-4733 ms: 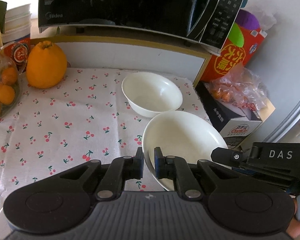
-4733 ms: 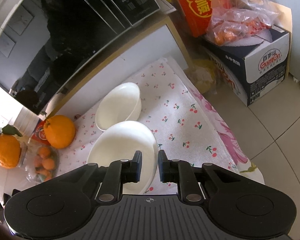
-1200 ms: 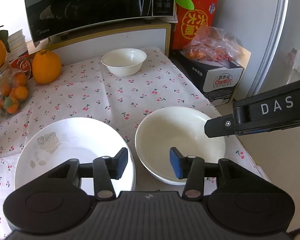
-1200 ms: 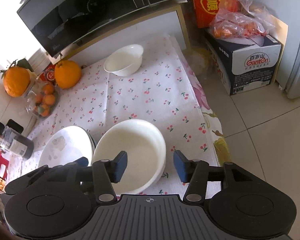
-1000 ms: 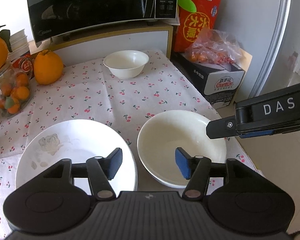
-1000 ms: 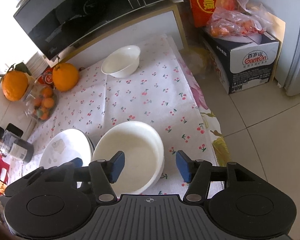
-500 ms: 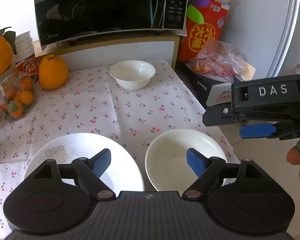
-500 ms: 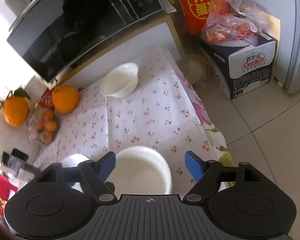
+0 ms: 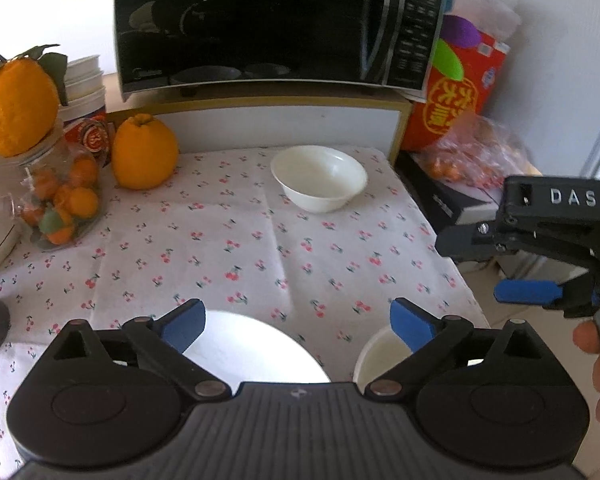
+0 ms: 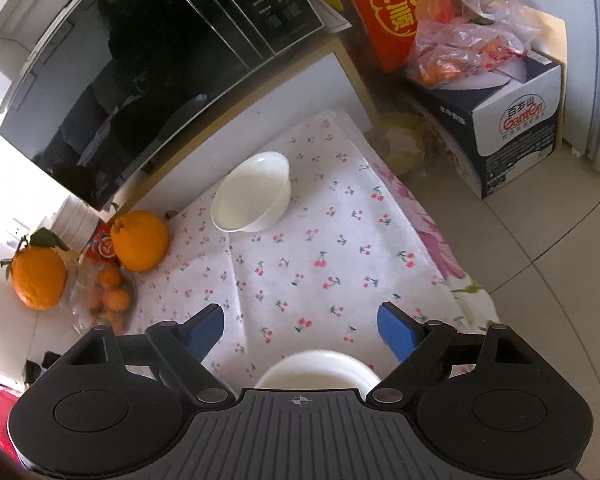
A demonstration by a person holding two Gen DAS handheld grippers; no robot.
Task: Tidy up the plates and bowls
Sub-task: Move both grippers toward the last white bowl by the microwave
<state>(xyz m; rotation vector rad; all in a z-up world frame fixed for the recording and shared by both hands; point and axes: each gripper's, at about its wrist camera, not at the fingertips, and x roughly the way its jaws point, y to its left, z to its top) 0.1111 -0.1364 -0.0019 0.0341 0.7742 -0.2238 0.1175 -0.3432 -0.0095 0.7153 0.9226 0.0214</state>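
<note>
Both grippers open above the cherry-print cloth, nothing between their pads.

The left gripper (image 9: 298, 320) has its jaws spreading wide and empty; a white plate (image 9: 256, 350) lies just below and between them, and the rim of a large white bowl (image 9: 380, 356) shows under its right finger. The right gripper (image 10: 300, 326) is also opening, gripping nothing, with that same large bowl (image 10: 318, 370) low between its jaws. A small white bowl (image 9: 319, 178) sits well ahead of both, on the tablecloth (image 9: 228, 240) near the microwave (image 9: 260, 24), with a big orange (image 9: 145, 152) off to its left.
</note>
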